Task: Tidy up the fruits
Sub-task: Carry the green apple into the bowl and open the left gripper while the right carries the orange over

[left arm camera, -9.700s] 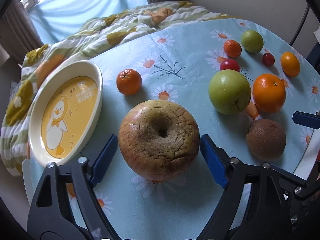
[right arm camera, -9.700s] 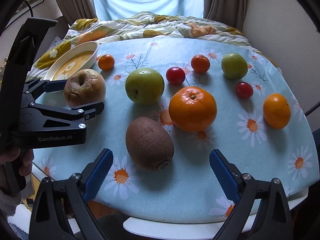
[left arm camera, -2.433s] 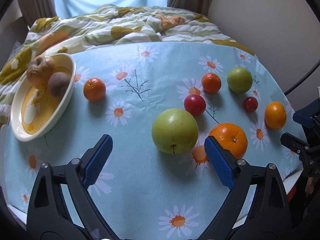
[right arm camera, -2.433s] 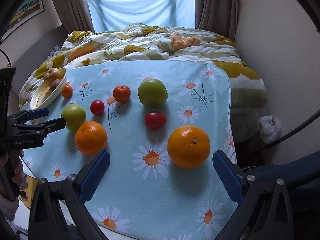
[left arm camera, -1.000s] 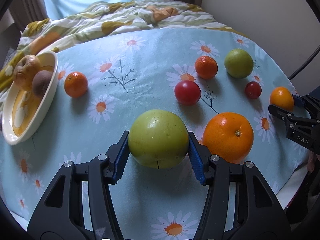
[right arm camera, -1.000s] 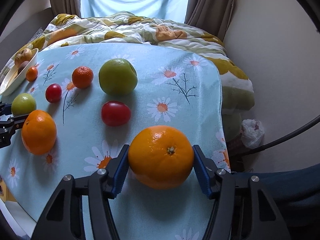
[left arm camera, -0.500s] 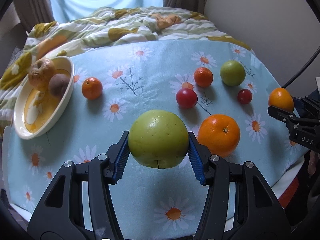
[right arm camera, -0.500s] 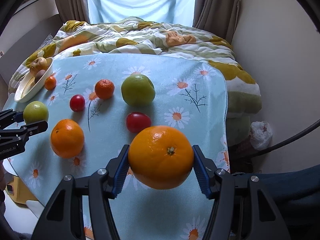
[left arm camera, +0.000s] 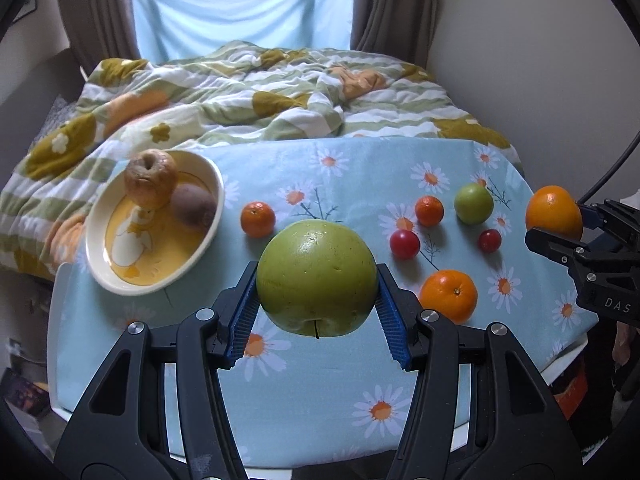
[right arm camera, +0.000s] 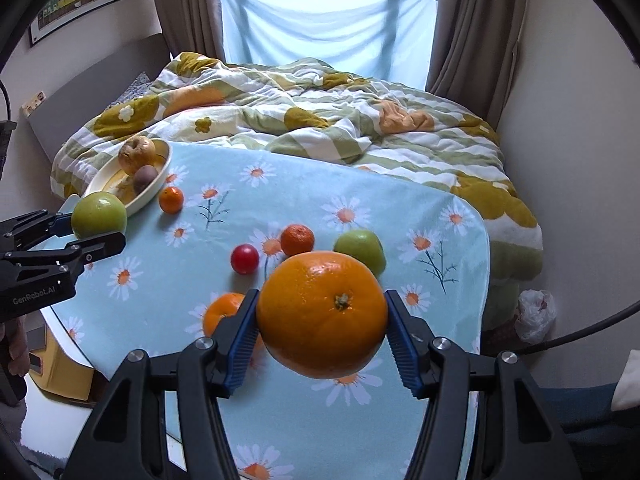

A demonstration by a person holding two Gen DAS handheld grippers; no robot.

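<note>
My left gripper [left arm camera: 316,312] is shut on a big green apple [left arm camera: 316,276], held above the table's front. My right gripper [right arm camera: 322,340] is shut on a large orange [right arm camera: 322,314], held above the table's right side. Each held fruit also shows in the other view: the orange [left arm camera: 554,213] at the right, the apple [right arm camera: 99,210] at the left. The cream plate [left arm camera: 200,240] with a duck picture stands at the table's left and holds a wrinkled brown apple [left arm camera: 150,182] and a kiwi [left arm camera: 194,205].
On the daisy tablecloth [left arm camera: 360,380] lie a small mandarin [left arm camera: 258,219] near the plate, another mandarin [left arm camera: 429,211], a small green apple [left arm camera: 473,203], two red tomatoes [left arm camera: 405,244], and an orange [left arm camera: 448,296]. A quilted bed [left arm camera: 260,96] lies behind; a wall stands to the right.
Both grippers have risen and pulled back with their fruits, so more of the table and bed shows. The fruits on the cloth have not moved.
</note>
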